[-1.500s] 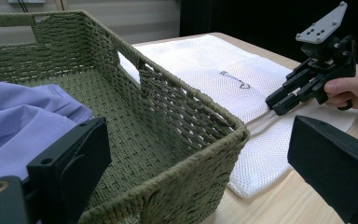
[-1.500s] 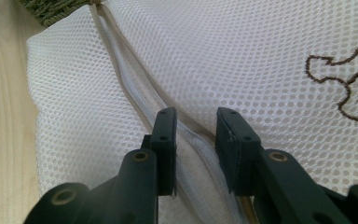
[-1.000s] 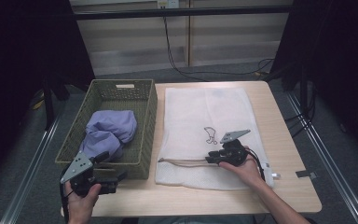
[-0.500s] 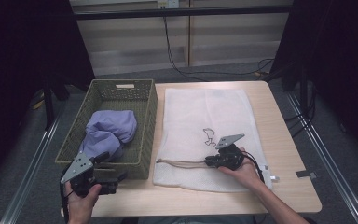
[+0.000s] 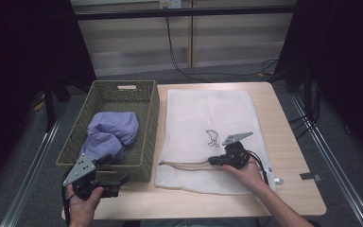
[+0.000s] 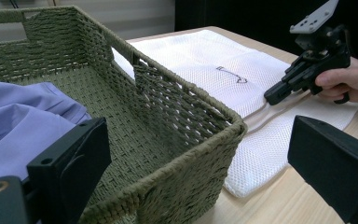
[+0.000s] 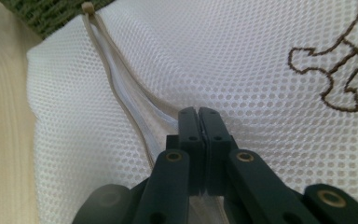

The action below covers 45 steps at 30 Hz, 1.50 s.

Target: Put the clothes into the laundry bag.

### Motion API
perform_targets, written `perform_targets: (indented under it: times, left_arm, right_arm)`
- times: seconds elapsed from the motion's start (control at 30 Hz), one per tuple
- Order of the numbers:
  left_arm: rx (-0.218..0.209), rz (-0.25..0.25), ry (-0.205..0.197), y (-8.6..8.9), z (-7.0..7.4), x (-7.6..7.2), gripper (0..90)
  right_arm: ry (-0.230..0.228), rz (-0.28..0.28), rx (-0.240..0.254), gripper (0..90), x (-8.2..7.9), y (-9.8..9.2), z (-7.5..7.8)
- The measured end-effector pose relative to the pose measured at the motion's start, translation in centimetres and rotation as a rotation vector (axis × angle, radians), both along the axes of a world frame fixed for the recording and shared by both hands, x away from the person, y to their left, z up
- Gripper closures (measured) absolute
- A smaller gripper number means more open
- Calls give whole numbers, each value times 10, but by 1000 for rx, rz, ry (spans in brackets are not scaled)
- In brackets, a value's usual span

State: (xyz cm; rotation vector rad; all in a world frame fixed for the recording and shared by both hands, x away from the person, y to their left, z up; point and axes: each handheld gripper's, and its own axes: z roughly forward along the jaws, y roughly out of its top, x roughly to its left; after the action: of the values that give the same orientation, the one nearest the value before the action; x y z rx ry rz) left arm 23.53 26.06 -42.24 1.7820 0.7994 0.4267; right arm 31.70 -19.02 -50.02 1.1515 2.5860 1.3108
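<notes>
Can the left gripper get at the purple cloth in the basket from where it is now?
Probably yes. The left gripper sits open just outside the basket's near wall, and the purple cloth lies uncovered right behind it. Only that wall stands between them, so it would likely have to lift over the rim first.

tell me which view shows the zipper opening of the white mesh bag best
The right gripper view: the zipper opening runs close up across the mesh bag, parted, with the right gripper shut at its edge. The high view shows it as a thin brown line; the left gripper view shows a faint strip.
</notes>
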Motion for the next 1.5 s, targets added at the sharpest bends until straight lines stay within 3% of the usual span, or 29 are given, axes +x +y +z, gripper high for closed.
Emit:
perform_targets:
  times: [1.17, 1.5]
  left_arm:
    - [-10, 5, 0, 0, 0, 2, 55]
    - [-6, 3, -1, 0, 0, 3, 55]
  right_arm:
    - [-95, -69, 197, 892, -2, -18, 33]
    - [-126, -87, 216, 892, -2, -21, 42]
